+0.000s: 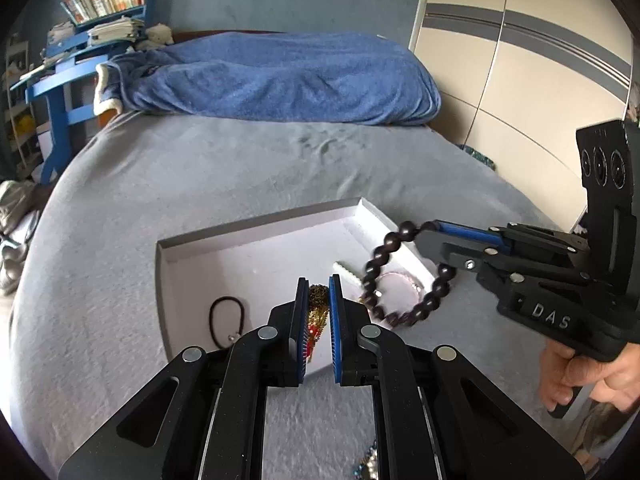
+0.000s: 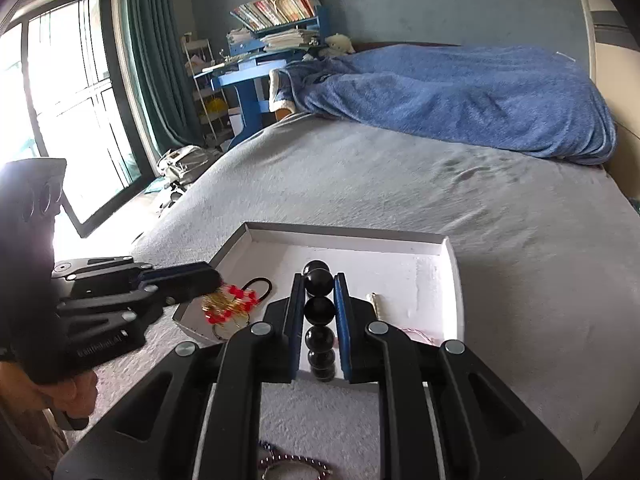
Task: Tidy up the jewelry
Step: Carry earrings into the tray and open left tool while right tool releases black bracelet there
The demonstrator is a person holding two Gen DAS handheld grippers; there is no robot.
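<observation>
- Nearest the lens, a beaded piece (image 2: pixel 294 462) is lying on the grey bedspread (image 2: pixel 400 184) under the right gripper's body, only partly showing; a second small beaded tangle (image 1: pixel 366 465) is peeking out at the bottom edge of the left wrist view.
- The left gripper (image 1: pixel 318 280) is clamping a gold chain with red beads (image 1: pixel 314 320), its blue pads pressing in on it from both sides; seen from the right wrist camera, the chain (image 2: pixel 229 309) is dangling from the tips over the near left corner of the white tray (image 1: pixel 256 226).
- The right gripper (image 2: pixel 318 280) is pinching a bracelet of dark round beads (image 2: pixel 319 310), its fingers close together on a row of beads; in the left wrist view the loop (image 1: pixel 404 280) is hanging from the tips over the tray's right edge.
- A hand (image 1: pixel 580 376) is gripping the right gripper's handle, and another hand (image 2: pixel 60 394) is holding the left one.
- Inside the tray, a black hair tie (image 1: pixel 226 322) is lying near the left wall, with a thin pink bracelet (image 1: pixel 402 284) and a small pale strip (image 1: pixel 346 269) resting toward the right side.
- Farther back, a blue blanket (image 1: pixel 280 76) is lying bunched at the head of the bed, a blue desk (image 2: pixel 256 76) with books is standing beside it, and a window (image 2: pixel 68 92) is glowing brightly.
</observation>
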